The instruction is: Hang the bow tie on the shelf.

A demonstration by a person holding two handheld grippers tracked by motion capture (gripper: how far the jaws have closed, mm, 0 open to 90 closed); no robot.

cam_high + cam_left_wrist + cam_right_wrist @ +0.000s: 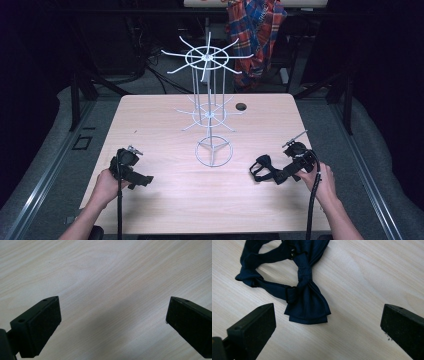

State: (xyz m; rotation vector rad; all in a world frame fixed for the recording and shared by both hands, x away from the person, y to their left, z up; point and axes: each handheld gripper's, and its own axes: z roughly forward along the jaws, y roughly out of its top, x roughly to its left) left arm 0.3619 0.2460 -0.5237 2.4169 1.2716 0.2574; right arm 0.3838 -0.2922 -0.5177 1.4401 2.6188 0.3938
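On the left side of the worktop (150, 115), the left claw (142, 181) rests low with its jaws wide apart and nothing between them, just bare wood under it. It looks like it is waiting for its turn. Near the middle stands a white wire rack (210, 110) with hooks up high, a good place to hang something. Over to the right, a dark blue bow tie (305, 293) lies flat with its strap looped beside it. The right claw (272, 176) points at the bow tie, jaws wide open and holding nothing, probably so it can pinch one wing.
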